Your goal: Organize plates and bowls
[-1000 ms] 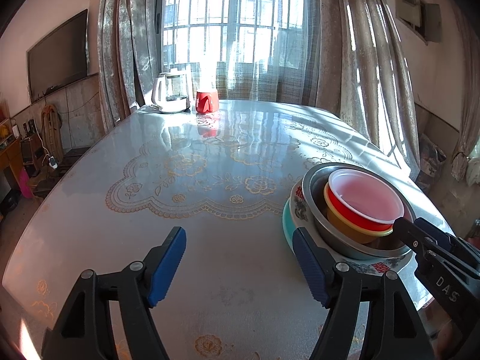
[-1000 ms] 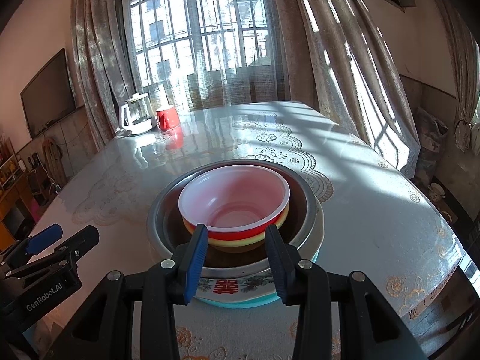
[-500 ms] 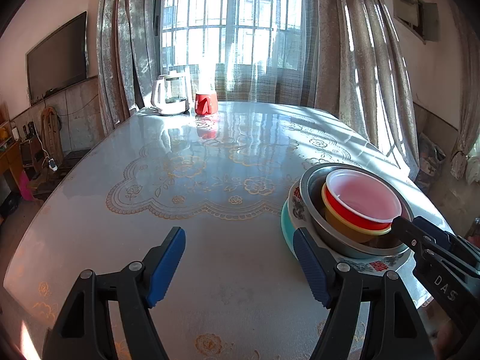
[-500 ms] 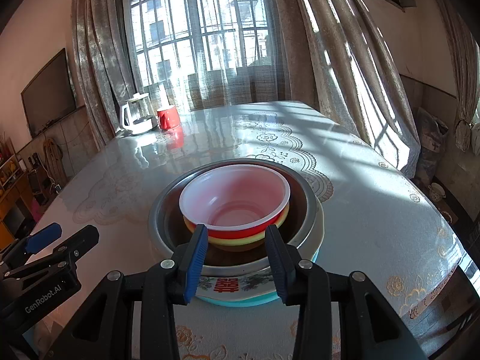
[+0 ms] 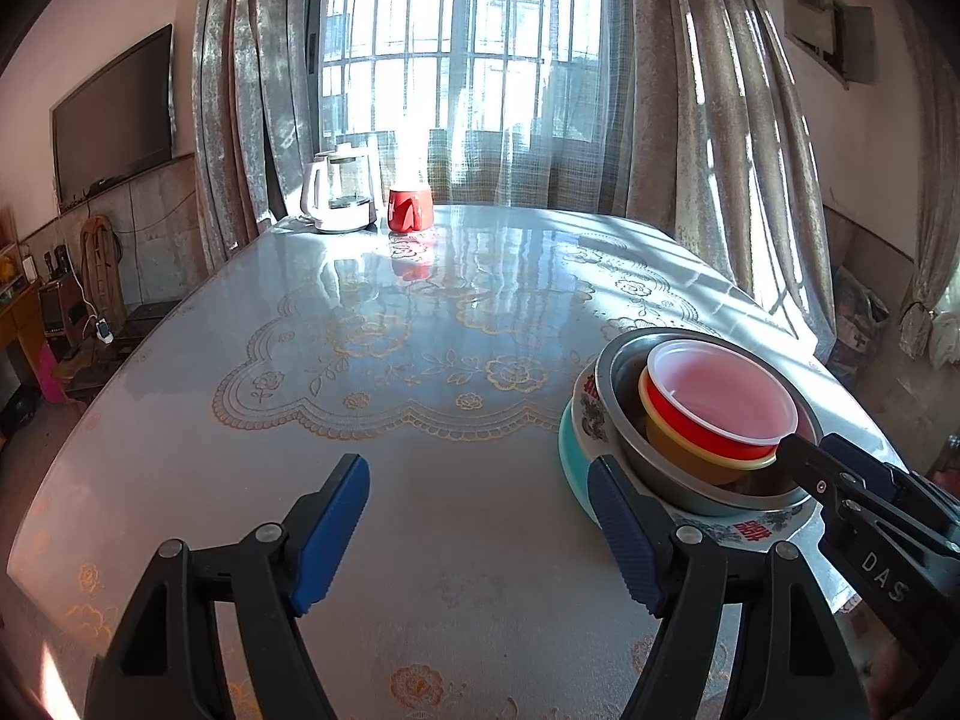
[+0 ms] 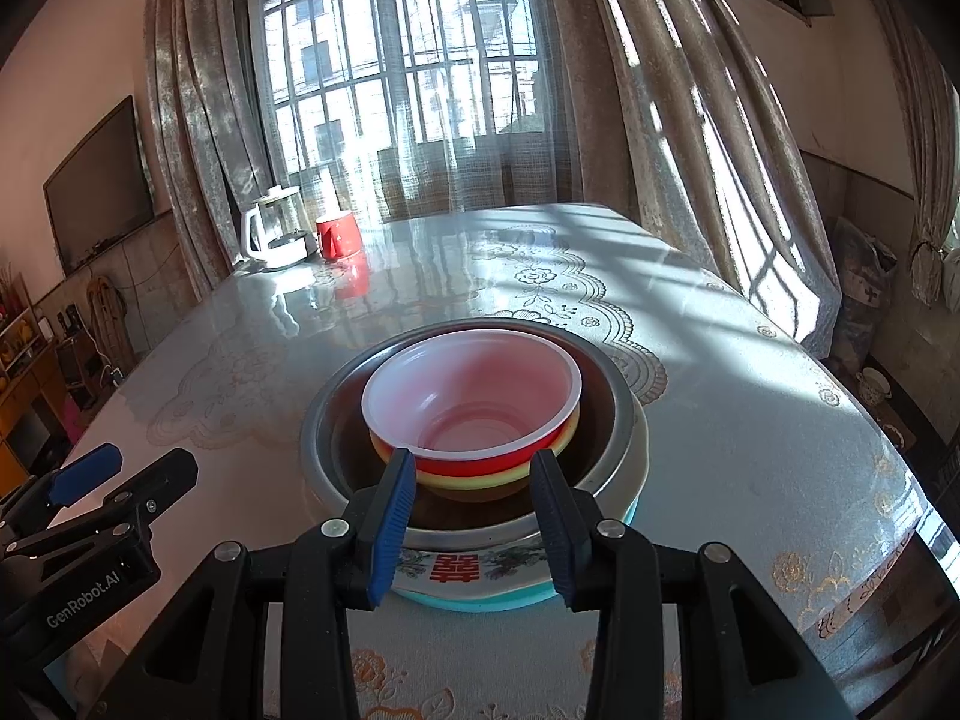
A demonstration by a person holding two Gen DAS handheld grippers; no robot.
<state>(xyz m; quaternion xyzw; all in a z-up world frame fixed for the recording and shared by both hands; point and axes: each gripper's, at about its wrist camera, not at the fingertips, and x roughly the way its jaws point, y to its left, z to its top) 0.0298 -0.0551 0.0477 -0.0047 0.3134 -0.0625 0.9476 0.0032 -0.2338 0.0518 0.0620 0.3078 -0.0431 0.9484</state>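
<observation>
The left tongs (image 5: 480, 531) stand wide apart over bare table (image 5: 420, 360), holding nothing. The right tongs (image 6: 474, 501) are narrower, pads flanking the near rim of the red bowl (image 6: 474, 402) nested in the stacked steel bowl (image 6: 336, 420); contact unclear.

White-lined red bowl (image 6: 474, 405) nested in yellow bowl (image 6: 480, 477), steel bowl (image 6: 618, 420), plates (image 6: 456, 570).

A tall barred window (image 5: 456, 66) fills the far wall, with sheer net over it and heavy curtains (image 5: 726, 120) at both sides. Sunlight falls across the glossy table (image 5: 384, 360) below it. Left of the window a dark TV (image 5: 114, 114) hangs on the wall, low wooden shelves (image 6: 24, 384) beneath.
</observation>
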